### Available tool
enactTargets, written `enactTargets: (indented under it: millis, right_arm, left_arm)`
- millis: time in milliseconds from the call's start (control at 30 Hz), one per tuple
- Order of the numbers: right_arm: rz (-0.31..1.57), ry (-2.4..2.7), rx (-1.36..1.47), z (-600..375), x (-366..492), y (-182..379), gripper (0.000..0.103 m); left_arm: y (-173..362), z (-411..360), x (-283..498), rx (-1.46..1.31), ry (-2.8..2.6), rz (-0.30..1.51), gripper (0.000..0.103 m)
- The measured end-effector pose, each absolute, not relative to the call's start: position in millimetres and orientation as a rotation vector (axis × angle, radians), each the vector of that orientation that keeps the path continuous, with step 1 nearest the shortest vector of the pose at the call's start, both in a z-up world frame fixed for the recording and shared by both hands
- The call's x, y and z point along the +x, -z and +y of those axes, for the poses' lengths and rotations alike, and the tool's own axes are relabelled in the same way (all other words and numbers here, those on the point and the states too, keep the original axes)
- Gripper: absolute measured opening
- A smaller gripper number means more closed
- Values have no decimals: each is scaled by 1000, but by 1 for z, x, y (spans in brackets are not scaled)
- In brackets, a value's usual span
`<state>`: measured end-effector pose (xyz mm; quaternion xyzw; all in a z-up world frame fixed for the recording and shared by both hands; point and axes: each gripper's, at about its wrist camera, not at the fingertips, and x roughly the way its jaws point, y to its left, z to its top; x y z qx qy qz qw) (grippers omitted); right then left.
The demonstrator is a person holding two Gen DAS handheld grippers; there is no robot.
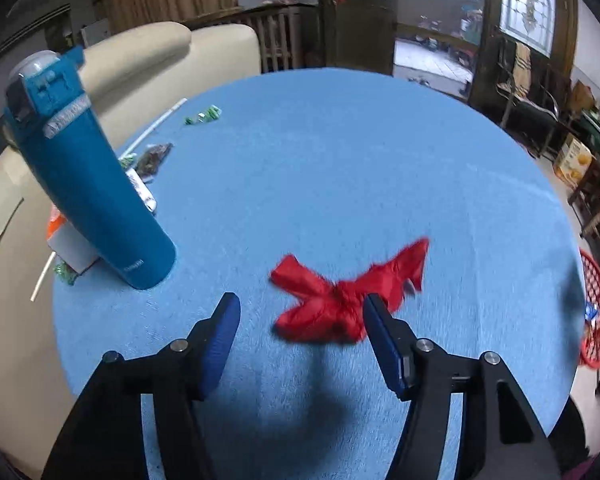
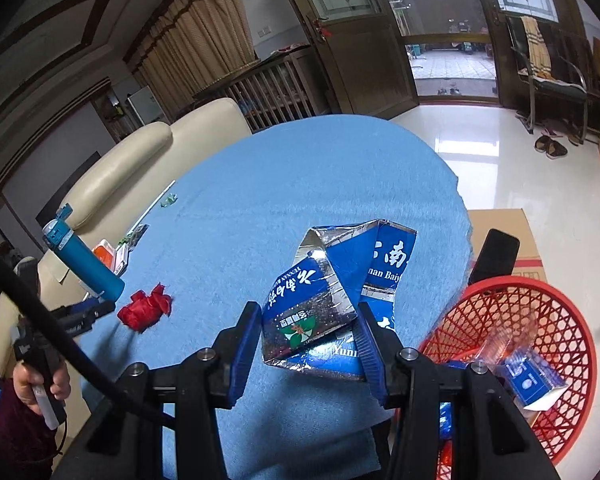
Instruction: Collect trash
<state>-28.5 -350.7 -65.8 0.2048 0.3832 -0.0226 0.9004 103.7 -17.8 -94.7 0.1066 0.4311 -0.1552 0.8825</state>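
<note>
My right tool (image 2: 306, 322) is clamped on a flattened blue carton (image 2: 332, 300), both pads pressing its foil-lined walls, and I hold it above the near edge of the bench (image 2: 284, 176), just left of the red basket (image 2: 560, 344). The carton looks light and springy: thin card with a slick foil skin, already creased, so I judge it will buckle rather than slip if I squeeze across the folded part where the layers stack. The basket sits low at my right, off the bench, with a small blue box (image 2: 534, 380) and some clear wrap already in it.

My left tool (image 1: 300, 312) stands well open with nothing in it. The red wrapper (image 1: 340, 300) lies on the bench just ahead of the tips, its near end against the right finger but not pinched. It is crumpled, soft and nearly weightless, and blurred in this view. I think the bunched knot in the middle is the place to grip; the loose flaps would slide out or tear.

Further left stands a teal bottle (image 1: 92, 184), upright, well apart from the wrapper. Behind it lie small green scraps (image 1: 204, 115), a dark packet (image 1: 154, 156) and a white straw (image 1: 156, 124) near the far edge, beside the cream sofa (image 1: 148, 56).
</note>
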Motion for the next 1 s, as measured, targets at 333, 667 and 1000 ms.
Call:
enactTargets:
  millis: [333,667,1000]
  right_arm:
    - [807,8,398,-329,-21,66,50]
    - [782,1,387,-326,-24,61,50]
    - [697,-24,359,-325,-35,34,50]
  left_arm:
    - [138,-56,135,262,413,1004,73]
    - [114,-71,120,208,364,954,42]
    - [21,-117,58,316,324,685,42]
